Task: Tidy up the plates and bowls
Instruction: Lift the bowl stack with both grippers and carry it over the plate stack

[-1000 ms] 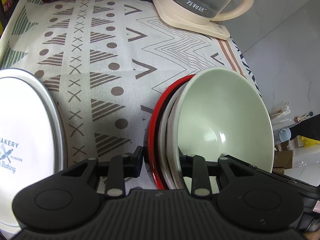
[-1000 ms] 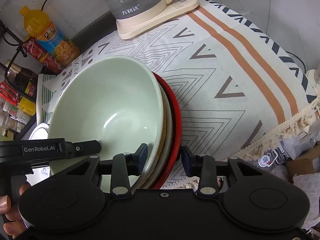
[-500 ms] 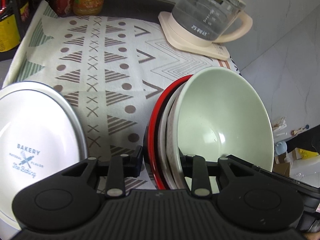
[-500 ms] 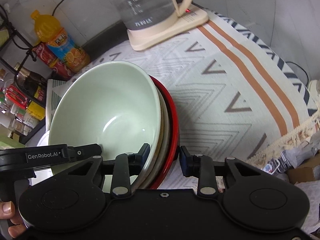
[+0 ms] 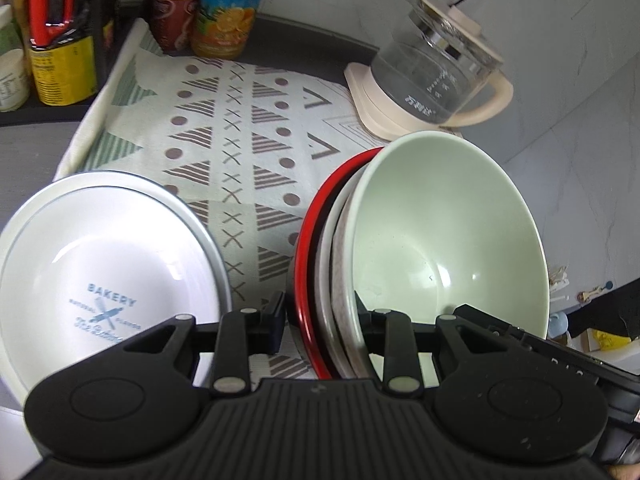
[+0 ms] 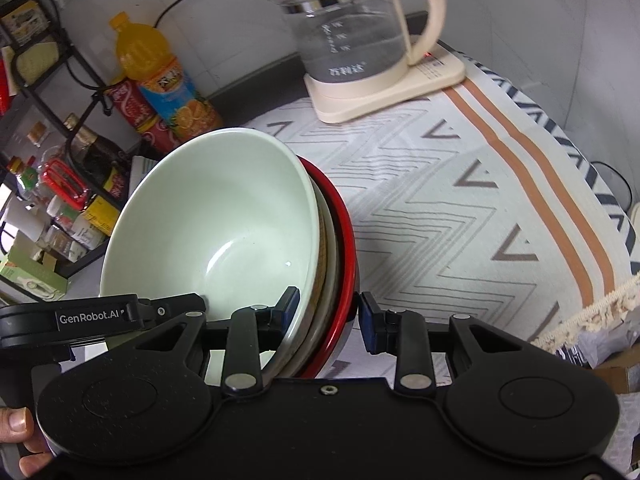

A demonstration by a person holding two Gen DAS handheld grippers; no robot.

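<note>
A stack of dishes hangs in the air between both grippers: a pale green bowl nested in a speckled grey bowl and a red plate. My left gripper is shut on the stack's near rim. My right gripper is shut on the opposite rim, with the green bowl and the red plate between its fingers. A white "BAKERY" bowl sits on the patterned cloth to the left, apart from the stack.
A glass kettle on a cream base stands at the back of the cloth, also in the right wrist view. An orange juice bottle, cans and a rack of bottles line the back left. The cloth's fringed edge hangs off the counter.
Both grippers have risen with the stack held between them; the cloth, the kettle and the white bowl now lie farther below and more of the back of the counter shows.
</note>
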